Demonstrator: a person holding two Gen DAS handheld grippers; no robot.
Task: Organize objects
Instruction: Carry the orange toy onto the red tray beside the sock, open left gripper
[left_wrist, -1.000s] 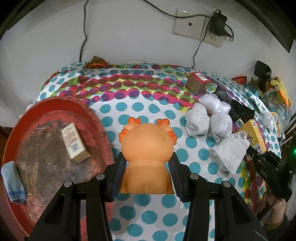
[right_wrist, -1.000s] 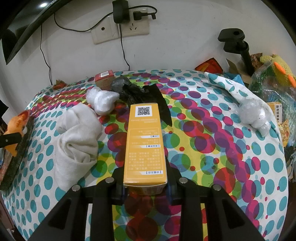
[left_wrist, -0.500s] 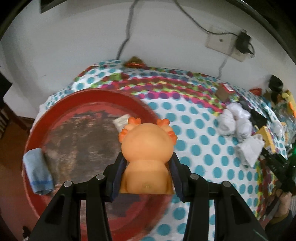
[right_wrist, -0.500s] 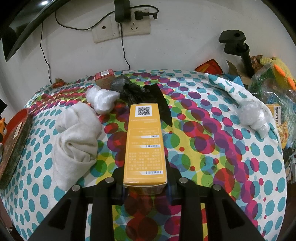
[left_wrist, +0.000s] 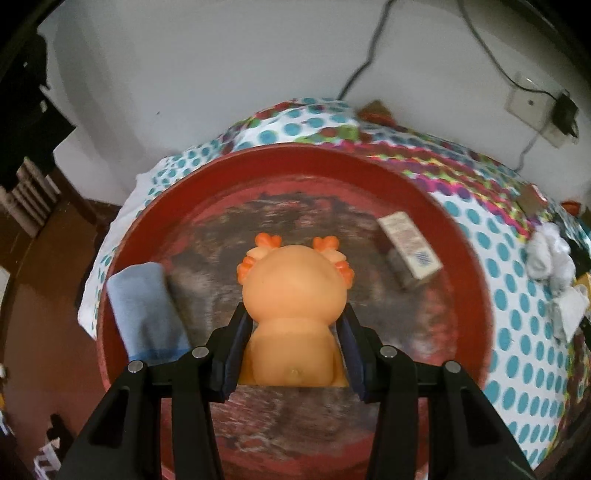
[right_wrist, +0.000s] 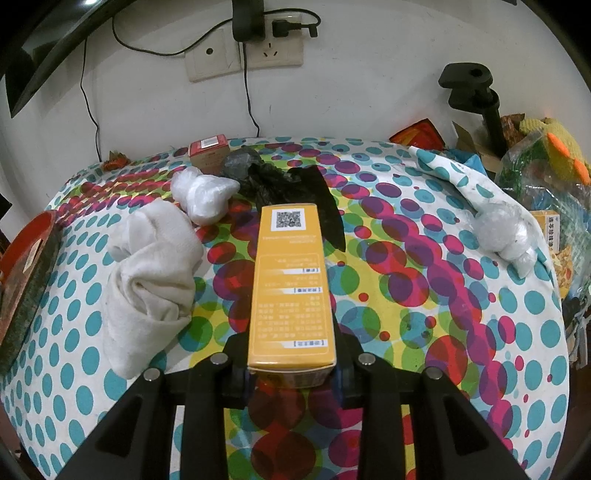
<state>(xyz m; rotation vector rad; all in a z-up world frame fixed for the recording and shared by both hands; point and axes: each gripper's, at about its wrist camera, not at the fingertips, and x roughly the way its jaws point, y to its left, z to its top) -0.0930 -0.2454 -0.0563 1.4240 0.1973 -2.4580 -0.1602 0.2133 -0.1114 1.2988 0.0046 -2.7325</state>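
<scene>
Hanging directly above the red tray (left_wrist: 476, 280), left gripper (left_wrist: 293, 350) clamps the orange toy (left_wrist: 295, 295). Right gripper (right_wrist: 291, 376) pinches the yellow box (right_wrist: 290, 280), tray far to its left.

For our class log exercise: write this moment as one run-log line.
left gripper: shut on orange toy, over red tray | right gripper: shut on yellow box, above tablecloth

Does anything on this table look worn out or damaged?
Yes, the red tray: the red coating on its floor is worn off in a big dark, mottled patch. The blue cloth and small box lying in it look intact.
</scene>
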